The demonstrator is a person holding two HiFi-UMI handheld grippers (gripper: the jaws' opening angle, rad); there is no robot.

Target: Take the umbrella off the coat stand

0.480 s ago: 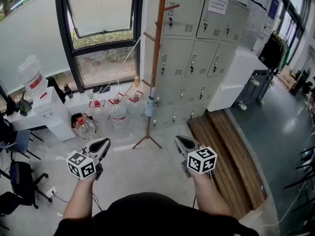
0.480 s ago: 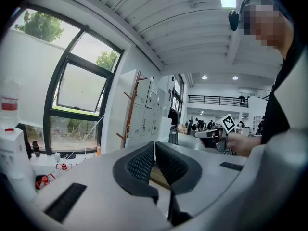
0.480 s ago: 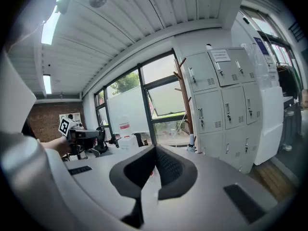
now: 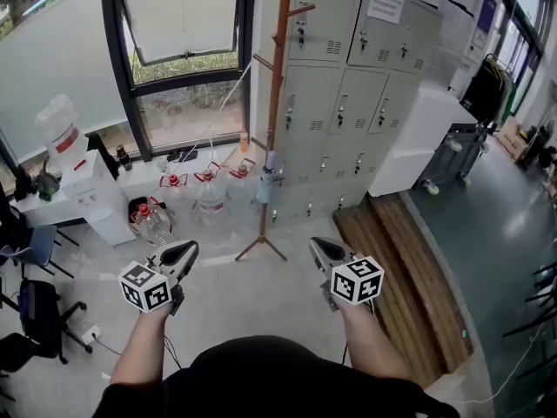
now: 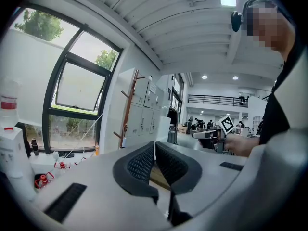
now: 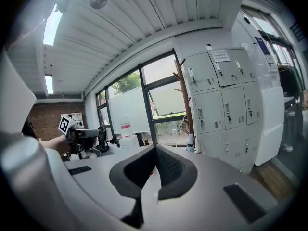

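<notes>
Both hands are holding almost exactly where they were half a second ago. The left gripper [image 4: 184, 252] and the right gripper [image 4: 318, 249] are still hovering low in front of the body, and only the head camera is drifting a touch. By my reading the approach to the stand is barely getting under way. There are two grippers, and each pair of tongs is staying pressed together with nothing between them. Ahead, across the floor, one wooden coat stand [image 4: 276, 103] is standing well apart from both tips. One pale folded umbrella [image 4: 265, 184] is hanging low on its pole, untouched. Left of the stand's feet, four red-capped water jugs [image 4: 153, 223] appear to be sitting on the floor, and a fifth is sitting upended on the one dispenser [image 4: 87, 194]. Behind, one bank of grey lockers [image 4: 348, 103] is lining the wall.
</notes>
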